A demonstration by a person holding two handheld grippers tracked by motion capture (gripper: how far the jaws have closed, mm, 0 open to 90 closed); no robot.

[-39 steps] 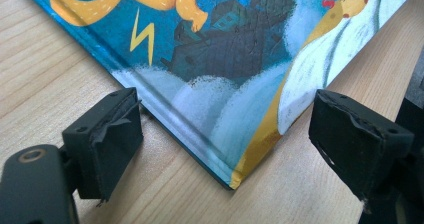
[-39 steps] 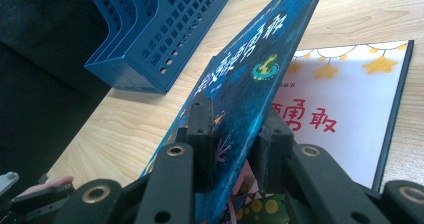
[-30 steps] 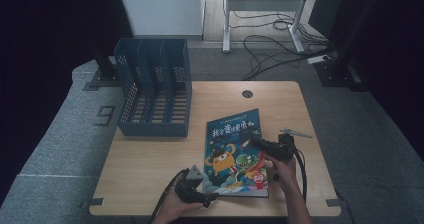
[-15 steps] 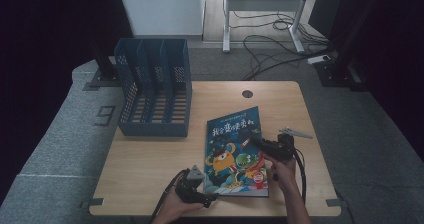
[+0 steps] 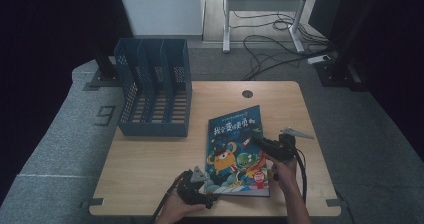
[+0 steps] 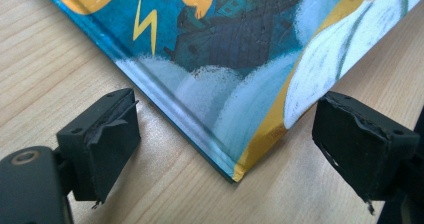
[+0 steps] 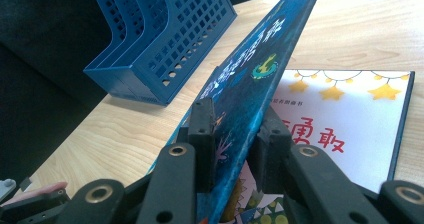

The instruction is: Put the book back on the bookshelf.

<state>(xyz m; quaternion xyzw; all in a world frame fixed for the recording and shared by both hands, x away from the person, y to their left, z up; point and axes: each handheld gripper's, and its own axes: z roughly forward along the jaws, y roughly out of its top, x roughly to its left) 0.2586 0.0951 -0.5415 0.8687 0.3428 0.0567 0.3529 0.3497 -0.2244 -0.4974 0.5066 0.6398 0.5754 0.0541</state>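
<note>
Book (image 5: 235,151) on desk (image 5: 150,164): right gripper (image 7: 232,134) pinches its lifted cover; left gripper (image 6: 225,134), spread, flanks its corner.

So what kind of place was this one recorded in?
Most likely a lab or recording room rather than a home: a small wooden table stands on grey carpet, loose cables trail around a metal stand behind it, dark curtains hang at the sides, and a blue file rack sits by a picture book.
</note>
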